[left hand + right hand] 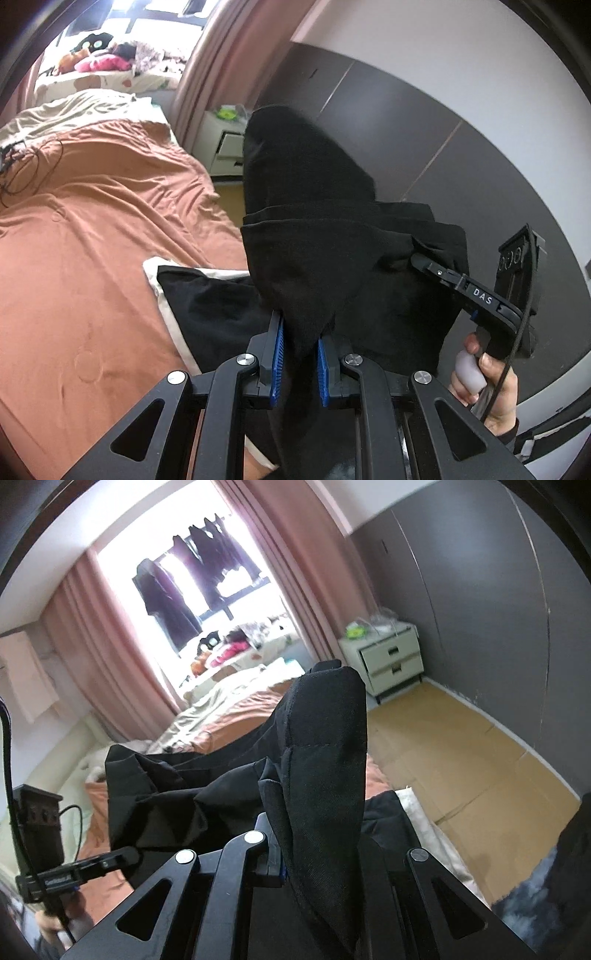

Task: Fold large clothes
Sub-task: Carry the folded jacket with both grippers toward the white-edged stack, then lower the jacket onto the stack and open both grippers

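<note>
Evidently both grippers, left (300, 354) and right (317, 853), are pinching the black garment (317, 221) in nearly closed jaws, holding it above the bed (92, 221) at 9 o'clock, folding barely underway.

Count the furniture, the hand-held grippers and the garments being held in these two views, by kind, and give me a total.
Hand-held grippers: 2, the left hand-held gripper and the right hand-held gripper, both clamped on cloth
Black garment held up: 1
Bed with orange cover: 1
White nightstand: 1
Total: 5
</note>
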Tool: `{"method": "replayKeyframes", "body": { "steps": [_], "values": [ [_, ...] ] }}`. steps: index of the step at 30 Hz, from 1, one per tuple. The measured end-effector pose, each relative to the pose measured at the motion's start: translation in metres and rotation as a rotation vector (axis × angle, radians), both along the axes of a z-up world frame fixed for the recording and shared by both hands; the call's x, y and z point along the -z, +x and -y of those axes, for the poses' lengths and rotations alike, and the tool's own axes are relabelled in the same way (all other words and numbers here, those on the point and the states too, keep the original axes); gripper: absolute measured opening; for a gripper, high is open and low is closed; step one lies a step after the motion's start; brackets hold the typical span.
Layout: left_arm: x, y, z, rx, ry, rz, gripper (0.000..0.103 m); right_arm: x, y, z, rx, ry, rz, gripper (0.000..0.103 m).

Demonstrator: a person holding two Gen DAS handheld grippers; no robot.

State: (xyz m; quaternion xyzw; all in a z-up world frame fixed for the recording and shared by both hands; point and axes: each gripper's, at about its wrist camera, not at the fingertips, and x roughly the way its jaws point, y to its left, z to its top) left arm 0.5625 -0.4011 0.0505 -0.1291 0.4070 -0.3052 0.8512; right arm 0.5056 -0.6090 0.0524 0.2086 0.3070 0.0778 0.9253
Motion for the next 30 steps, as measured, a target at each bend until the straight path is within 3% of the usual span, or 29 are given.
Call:
{"method": "replayKeyframes", "body": {
  "steps": [7, 12, 16, 23, 24, 25, 26, 27, 28, 30],
  "values": [
    [0.041, 0.055, -0.001, -0.009, 0.011, -0.056, 0.012, 0.046, 0.064, 0.009, -0.014, -0.046, -0.113, 0.011],
    [0.069, 0.084, -0.002, 0.037, -0.028, -0.077, 0.004, 0.098, 0.106, 0.008, -0.026, -0.063, -0.212, 0.010],
    [0.091, 0.100, -0.011, 0.036, 0.025, -0.063, 0.005, 0.127, 0.129, 0.010, -0.008, -0.086, -0.274, 0.010],
    [0.139, 0.127, -0.057, -0.064, 0.050, -0.209, 0.007, 0.163, 0.151, 0.030, 0.050, -0.124, -0.379, 0.012],
    [0.144, 0.127, -0.061, -0.079, 0.052, -0.217, 0.009, 0.171, 0.156, 0.033, 0.071, -0.149, -0.408, 0.017],
    [0.151, 0.128, -0.066, -0.089, 0.052, -0.227, 0.012, 0.177, 0.158, 0.034, 0.088, -0.165, -0.430, 0.035],
    [0.156, 0.127, -0.068, -0.097, 0.052, -0.239, 0.021, 0.186, 0.160, 0.038, 0.125, -0.190, -0.479, 0.045],
    [0.159, 0.127, -0.070, -0.101, 0.052, -0.247, 0.033, 0.190, 0.163, 0.042, 0.150, -0.198, -0.506, 0.063],
    [0.163, 0.125, -0.071, -0.108, 0.051, -0.251, 0.038, 0.193, 0.162, 0.046, 0.177, -0.196, -0.533, 0.071],
    [0.164, 0.121, -0.073, -0.121, 0.056, -0.244, 0.053, 0.187, 0.150, 0.056, 0.204, -0.143, -0.535, 0.072]
  ]
}}
